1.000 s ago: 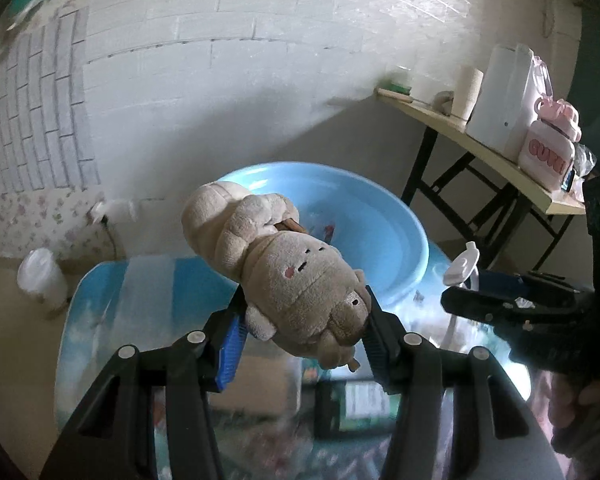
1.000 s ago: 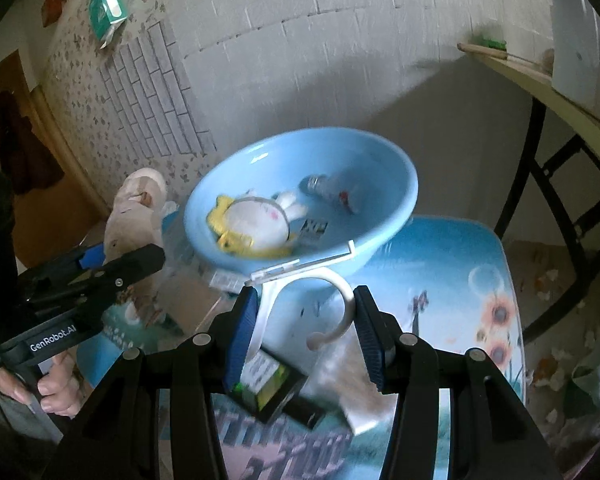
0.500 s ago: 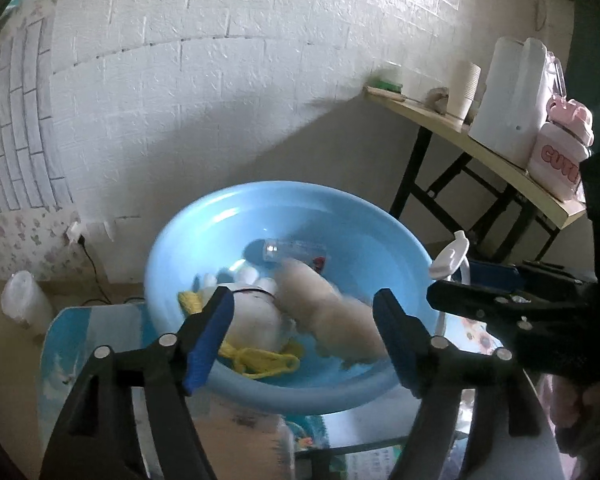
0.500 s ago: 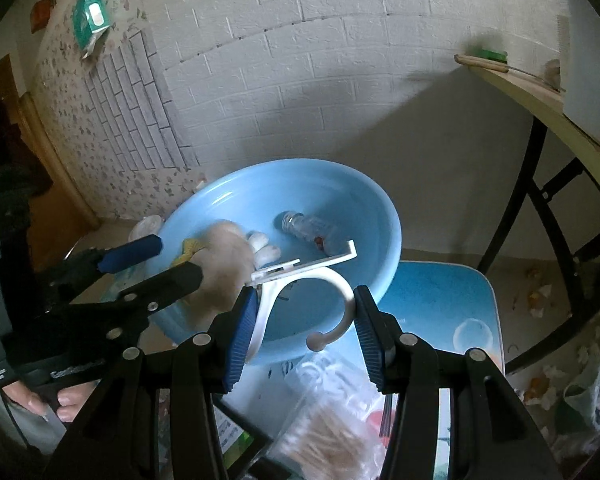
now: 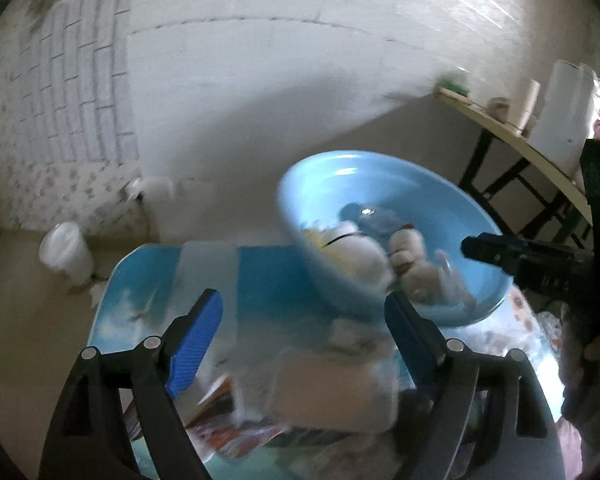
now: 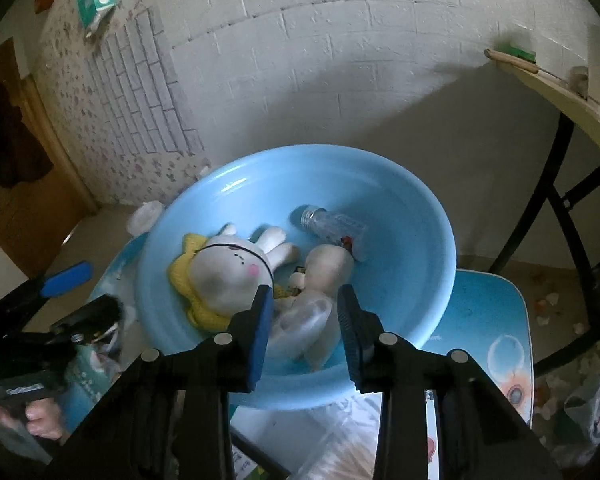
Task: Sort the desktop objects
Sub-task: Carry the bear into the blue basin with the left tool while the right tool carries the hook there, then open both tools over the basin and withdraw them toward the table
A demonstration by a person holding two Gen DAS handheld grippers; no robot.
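A light blue basin stands on the small blue table. In it lie a white bunny plush with a yellow collar, a beige plush, a clear bottle and a white hook. My right gripper is open and empty just over the basin's near rim. My left gripper is open and empty, left of the basin over the table. The left wrist view is blurred.
Packets, a box and plastic bags lie on the table in front of the basin. A wooden shelf on black legs stands at the right. A white container sits on the floor at the left. The brick wall is close behind.
The left gripper dropped the beige plush into the basin, opened and pulled back left. The right gripper moved over the basin and let go of the white hook, which now lies inside.
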